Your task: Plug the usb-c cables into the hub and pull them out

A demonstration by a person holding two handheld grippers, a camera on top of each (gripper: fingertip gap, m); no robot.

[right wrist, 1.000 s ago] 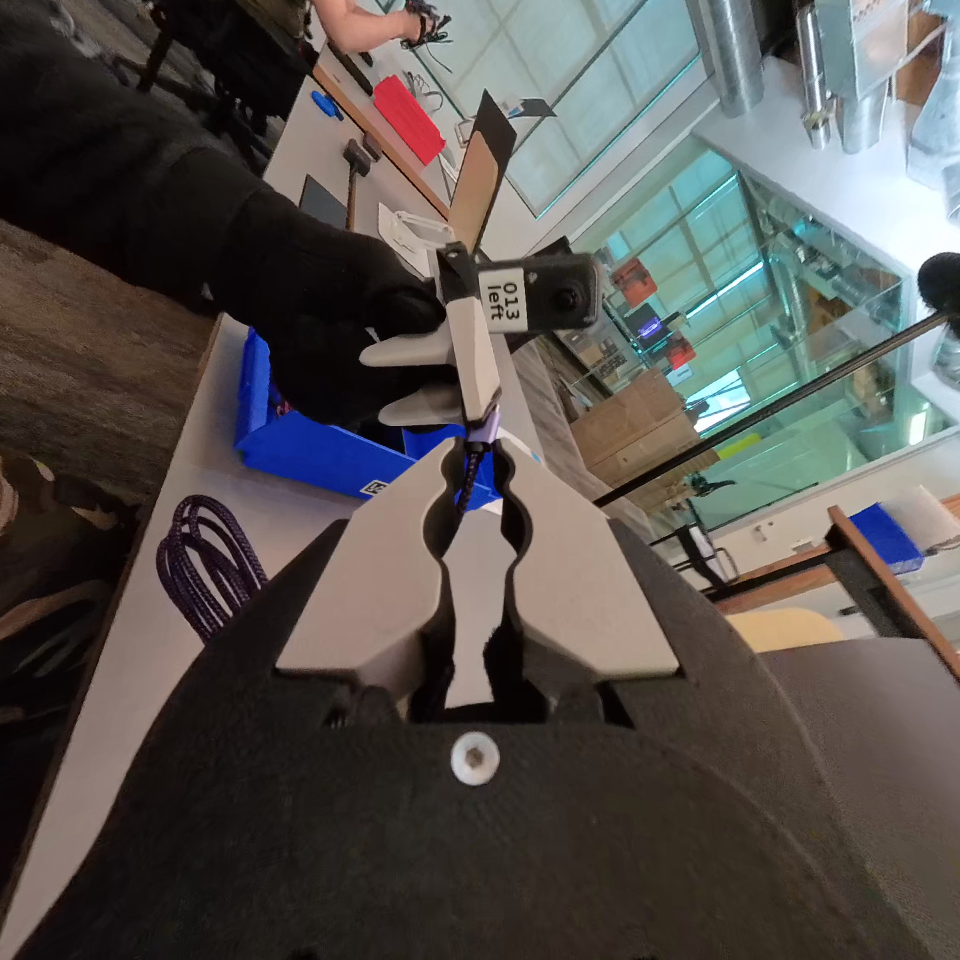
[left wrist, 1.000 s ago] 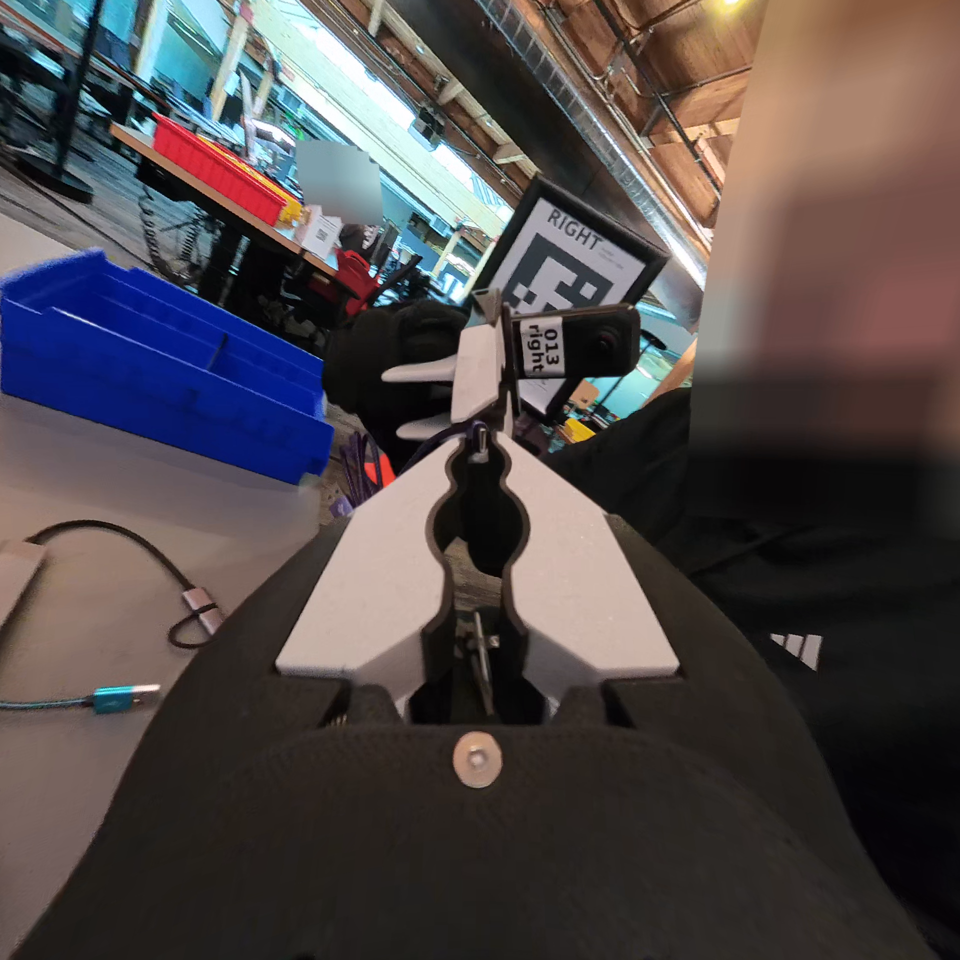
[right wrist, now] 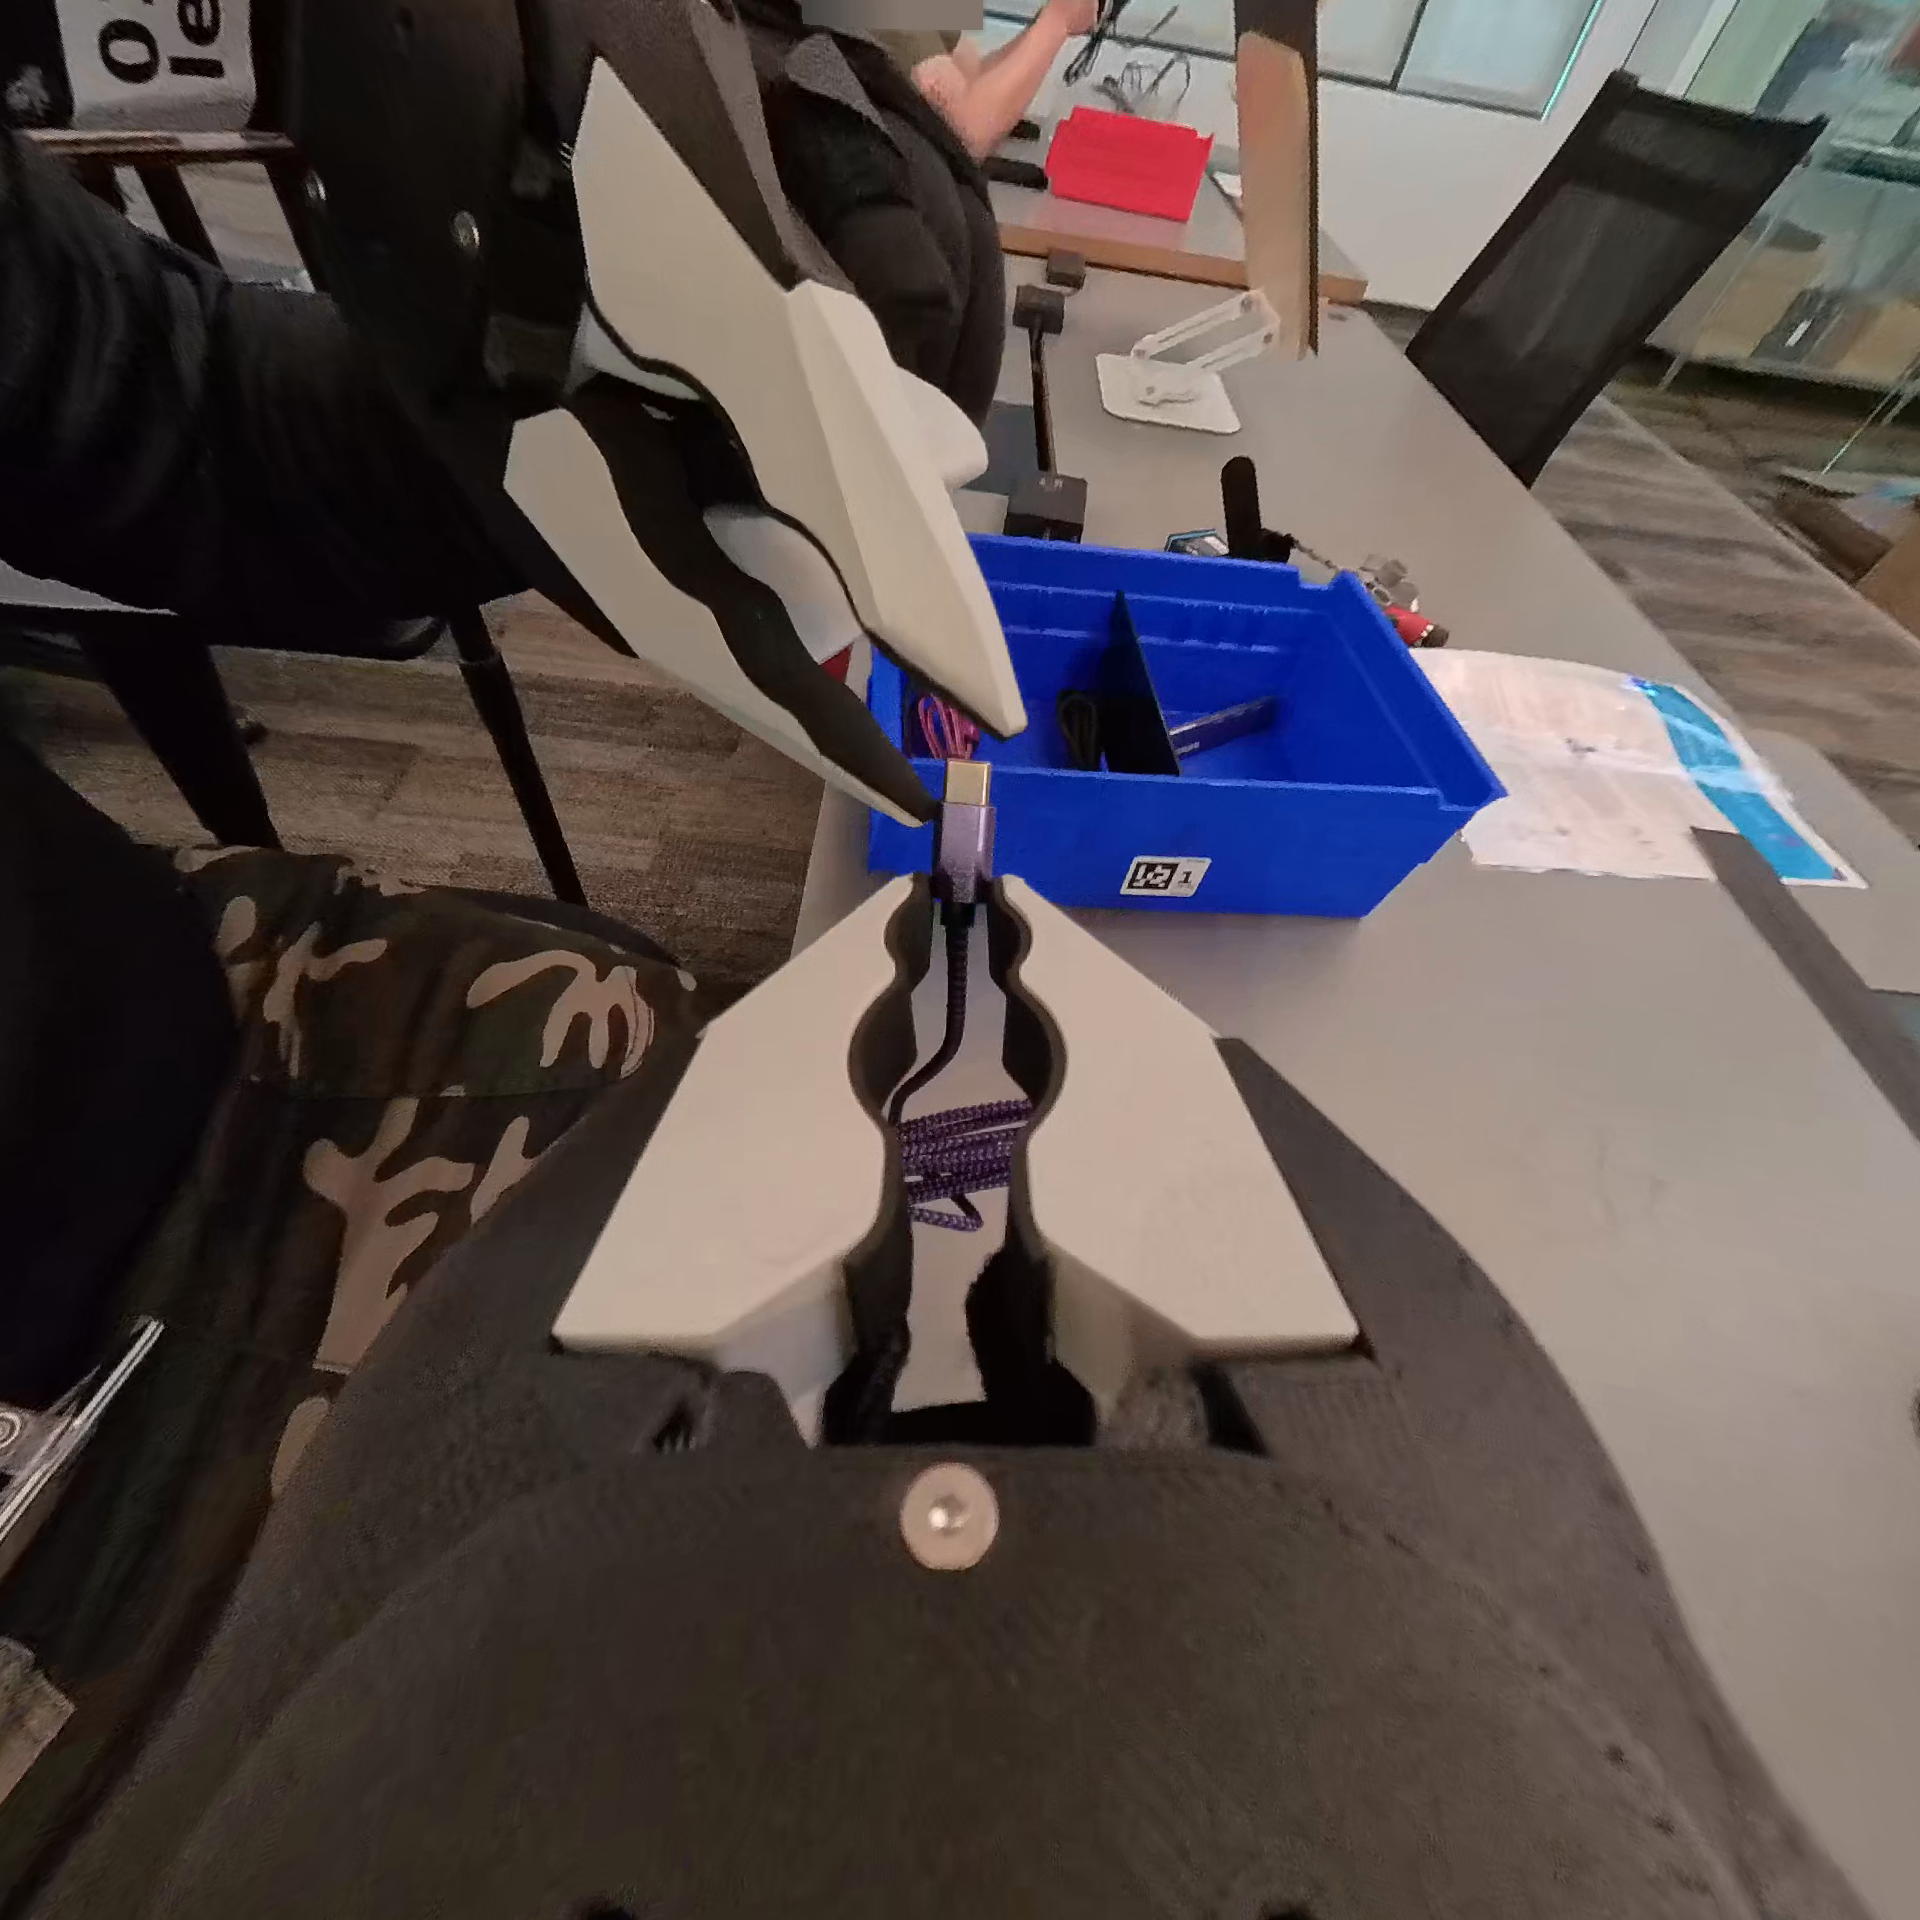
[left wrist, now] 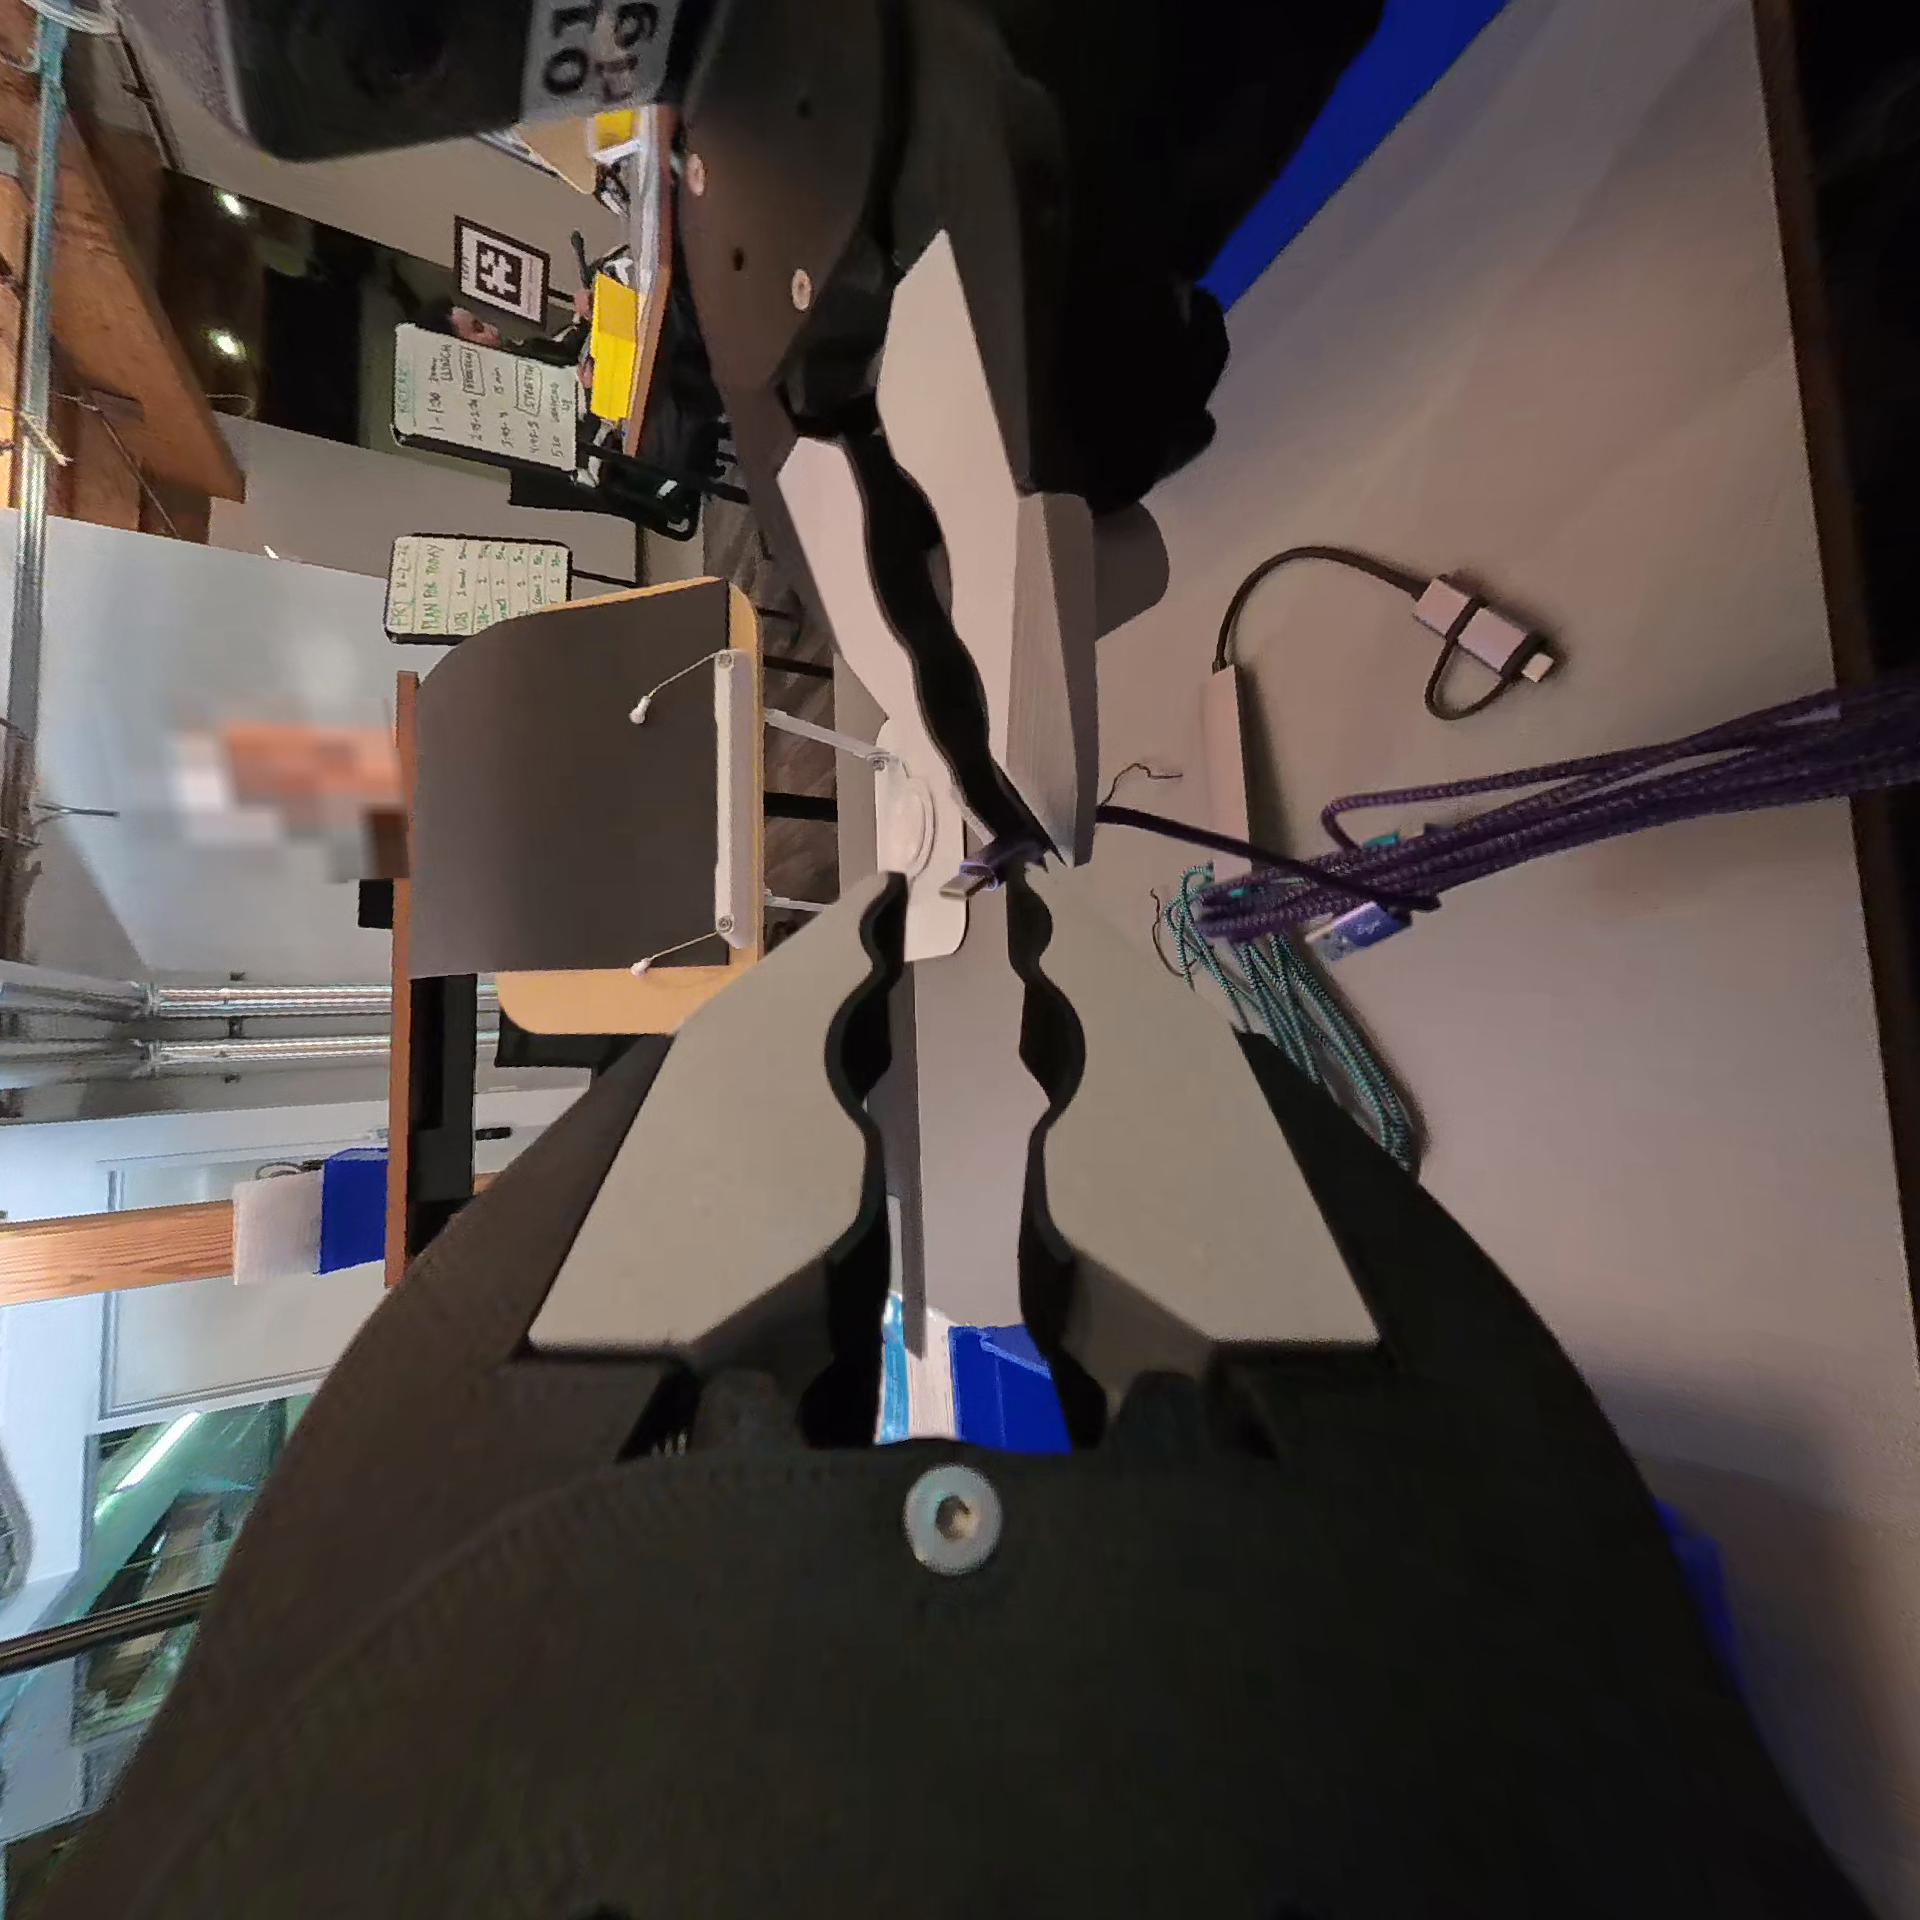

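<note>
My right gripper (right wrist: 961, 888) is shut on the purple USB-C plug (right wrist: 966, 831), and the plug's metal tip sticks out past my fingertips. Its purple braided cable (right wrist: 961, 1143) runs back between my fingers. My left gripper (right wrist: 961, 764) comes in from the upper left, open, with its fingertips on either side of the plug tip. In the left wrist view my left gripper (left wrist: 958, 888) is open and the plug (left wrist: 971, 878) sits at its tips, held by the right gripper (left wrist: 1044, 847). The grey hub (left wrist: 1226, 748) lies on the table beyond, with its own short cable (left wrist: 1475, 623).
A coiled purple cable bundle (left wrist: 1610, 790) and a teal cable (left wrist: 1299, 997) lie beside the hub. A blue bin (right wrist: 1195, 831) with cables stands on the grey table (right wrist: 1455, 1091) just ahead. Behind it are papers (right wrist: 1579, 769), a white stand (right wrist: 1174, 384) and a black chair (right wrist: 1590, 229). The grey hub (left wrist: 1226, 748) is about 25 cm from both grippers' fingertips.
My left gripper was shut on the plug tip and has opened. Both grippers have swung round and down toward the table. My right gripper still holds the purple cable end.
</note>
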